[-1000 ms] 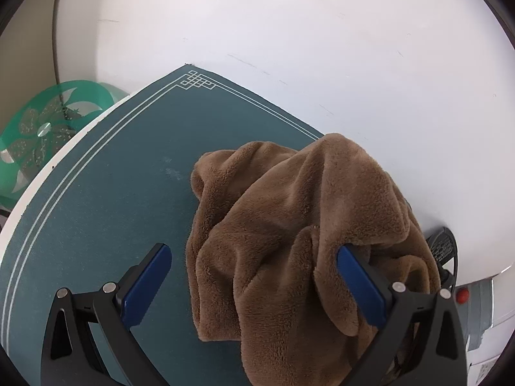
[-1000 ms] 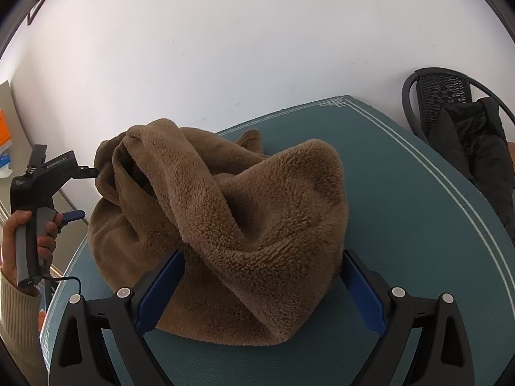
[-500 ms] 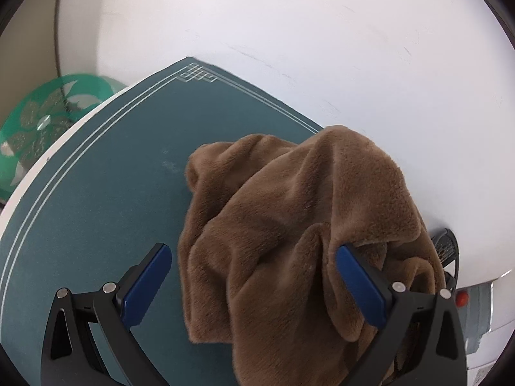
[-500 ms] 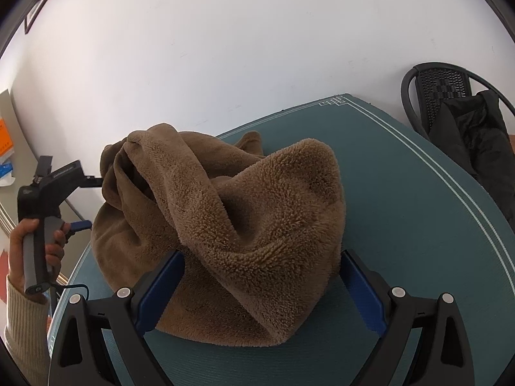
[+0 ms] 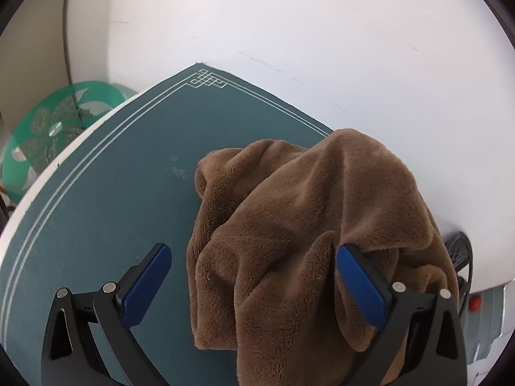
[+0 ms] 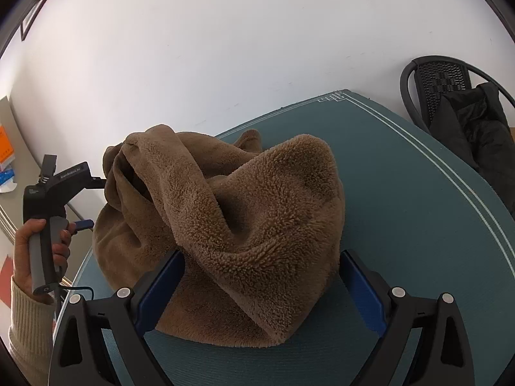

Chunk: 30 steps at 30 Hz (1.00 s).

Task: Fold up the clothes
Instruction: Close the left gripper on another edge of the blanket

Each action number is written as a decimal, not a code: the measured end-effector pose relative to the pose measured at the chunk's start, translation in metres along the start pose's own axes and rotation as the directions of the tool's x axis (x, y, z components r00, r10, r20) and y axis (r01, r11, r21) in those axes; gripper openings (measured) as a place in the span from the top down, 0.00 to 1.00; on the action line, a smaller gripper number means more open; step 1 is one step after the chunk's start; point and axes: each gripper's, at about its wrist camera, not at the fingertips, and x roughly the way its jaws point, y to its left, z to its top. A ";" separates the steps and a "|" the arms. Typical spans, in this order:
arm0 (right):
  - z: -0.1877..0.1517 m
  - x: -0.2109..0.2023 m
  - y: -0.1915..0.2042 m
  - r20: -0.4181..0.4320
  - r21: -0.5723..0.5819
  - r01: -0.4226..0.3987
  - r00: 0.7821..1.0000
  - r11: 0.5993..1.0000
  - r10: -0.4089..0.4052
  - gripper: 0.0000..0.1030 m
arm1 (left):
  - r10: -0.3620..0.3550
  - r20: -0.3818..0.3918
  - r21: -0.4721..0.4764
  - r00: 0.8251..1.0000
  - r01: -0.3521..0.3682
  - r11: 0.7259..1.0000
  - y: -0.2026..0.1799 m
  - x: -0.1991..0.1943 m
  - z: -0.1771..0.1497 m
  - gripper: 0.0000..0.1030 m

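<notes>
The fuzzy brown fleece garment (image 6: 225, 225) sits bunched on the dark green surface (image 6: 418, 209). Both grippers' fingers (image 6: 360, 286) stand wide apart around it. Find an edge first, then pinch and spread it flat.

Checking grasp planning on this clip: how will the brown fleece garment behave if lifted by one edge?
The brown fleece garment looks floppy: it lies in soft, slumped folds, so it would likely drape and unfurl. Its thick pile suggests bulk and decent grip for the fingers.
</notes>
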 end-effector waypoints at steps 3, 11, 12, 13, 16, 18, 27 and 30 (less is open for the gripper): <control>0.000 -0.001 0.001 0.006 -0.002 0.000 1.000 1.000 0.000 0.05 | -0.063 -0.043 -0.044 0.997 0.061 0.997 0.003 -0.001 -0.004 0.00; -0.002 -0.005 -0.003 0.011 0.015 -0.012 1.000 1.000 0.012 0.05 | -0.307 -0.076 -0.218 0.949 0.285 0.933 0.030 0.008 -0.003 0.00; -0.002 -0.005 -0.003 0.011 0.018 -0.013 1.000 1.000 0.013 0.05 | -0.332 -0.080 -0.229 0.940 0.307 0.924 0.031 0.008 -0.003 0.00; -0.002 -0.004 -0.004 0.009 0.021 -0.013 1.000 1.000 0.013 0.05 | -0.356 -0.083 -0.241 0.931 0.328 0.913 0.032 0.009 -0.004 0.00; -0.002 -0.004 -0.003 0.011 0.018 -0.014 1.000 1.000 0.014 0.05 | -0.401 -0.092 -0.234 0.911 0.372 0.898 0.029 0.014 0.000 0.00; -0.002 -0.005 -0.001 0.016 0.012 -0.014 1.000 1.000 0.014 0.05 | -0.427 -0.083 -0.212 0.900 0.403 0.890 0.023 0.013 0.001 0.00; -0.009 -0.016 0.007 0.015 0.008 -0.020 1.000 1.000 0.020 0.05 | -0.382 -0.101 -0.085 0.919 0.374 0.923 -0.031 0.007 -0.002 0.00; -0.007 -0.014 0.006 0.014 0.013 -0.023 1.000 1.000 0.023 0.05 | -0.353 -0.124 -0.075 0.928 0.345 0.935 -0.041 0.021 0.004 0.00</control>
